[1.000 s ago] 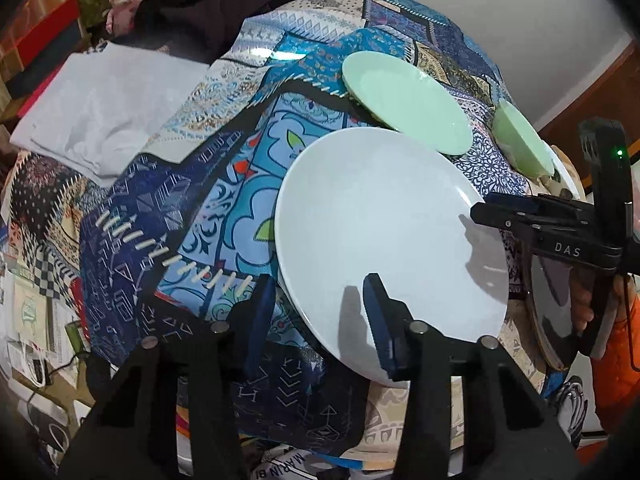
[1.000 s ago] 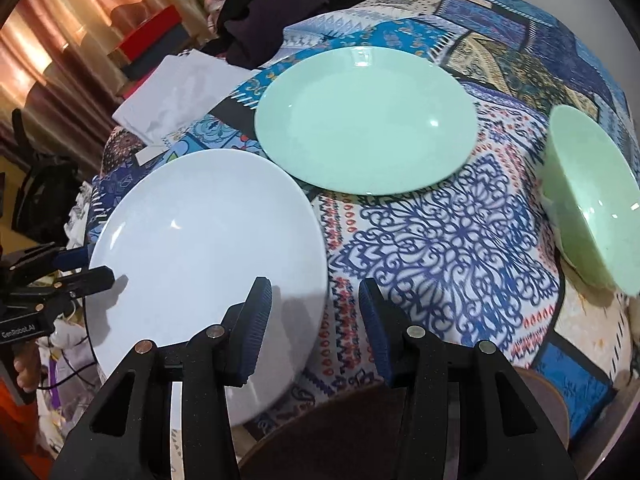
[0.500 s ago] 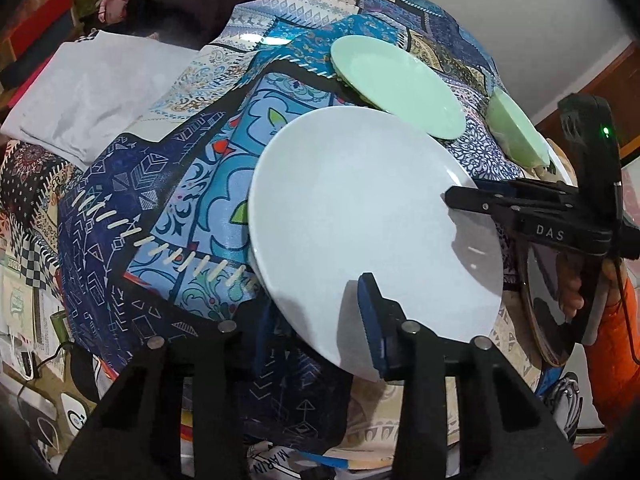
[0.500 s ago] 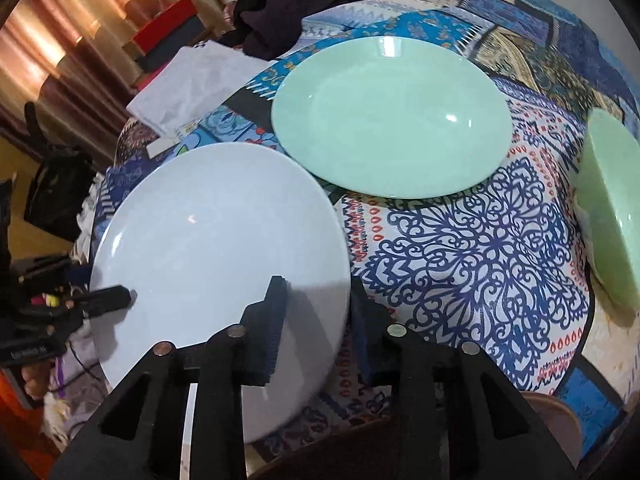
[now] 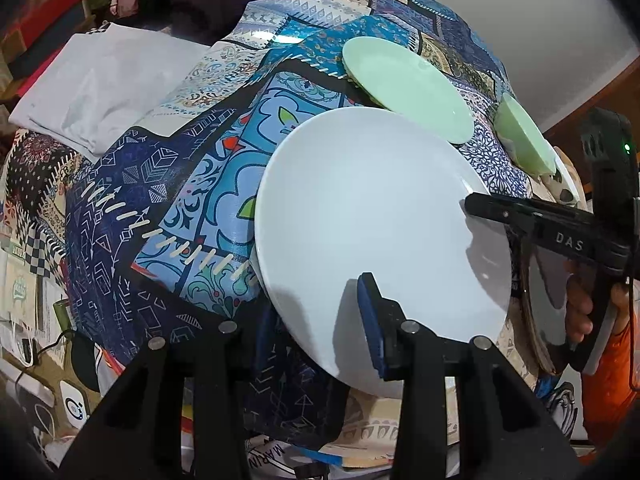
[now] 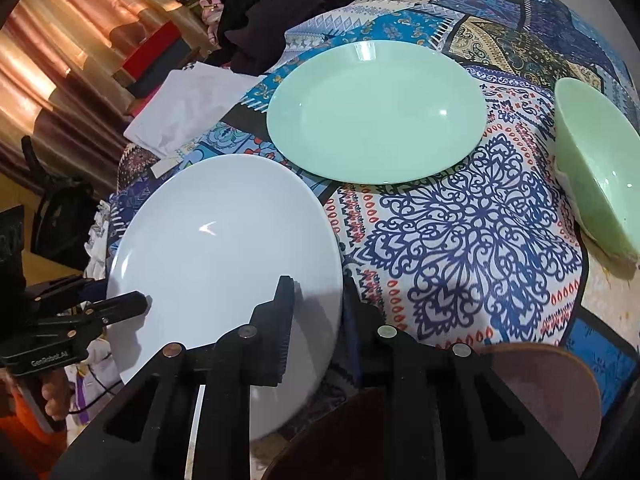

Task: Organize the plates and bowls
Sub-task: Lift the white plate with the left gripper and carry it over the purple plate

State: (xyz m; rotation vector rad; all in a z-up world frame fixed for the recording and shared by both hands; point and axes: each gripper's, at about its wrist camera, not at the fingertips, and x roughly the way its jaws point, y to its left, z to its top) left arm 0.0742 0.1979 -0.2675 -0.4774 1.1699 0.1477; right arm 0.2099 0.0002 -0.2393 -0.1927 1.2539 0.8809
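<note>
A large white plate (image 5: 380,220) hangs tilted over the near edge of the patchwork-covered table (image 5: 224,184), held at two opposite rims. My left gripper (image 5: 316,300) is shut on the near rim, one pad on top and the other hidden underneath. My right gripper (image 6: 320,292) is shut on the opposite rim, and its upper finger also shows in the left wrist view as the right gripper (image 5: 476,204). Past the white plate (image 6: 224,260), a pale green plate (image 6: 376,112) lies flat on the cloth. A pale green bowl (image 6: 600,160) sits to its right.
A folded white cloth (image 5: 104,84) and a heap of dark clothes (image 6: 272,12) lie at the far left of the table. A brown round seat (image 6: 520,400) stands below my right gripper. A person's hand (image 5: 580,312) in an orange sleeve holds the right gripper.
My right gripper's jaws have shut on the white plate's rim. The left gripper's lower finger has slipped under the opposite rim, and the plate now sits tilted between the two.
</note>
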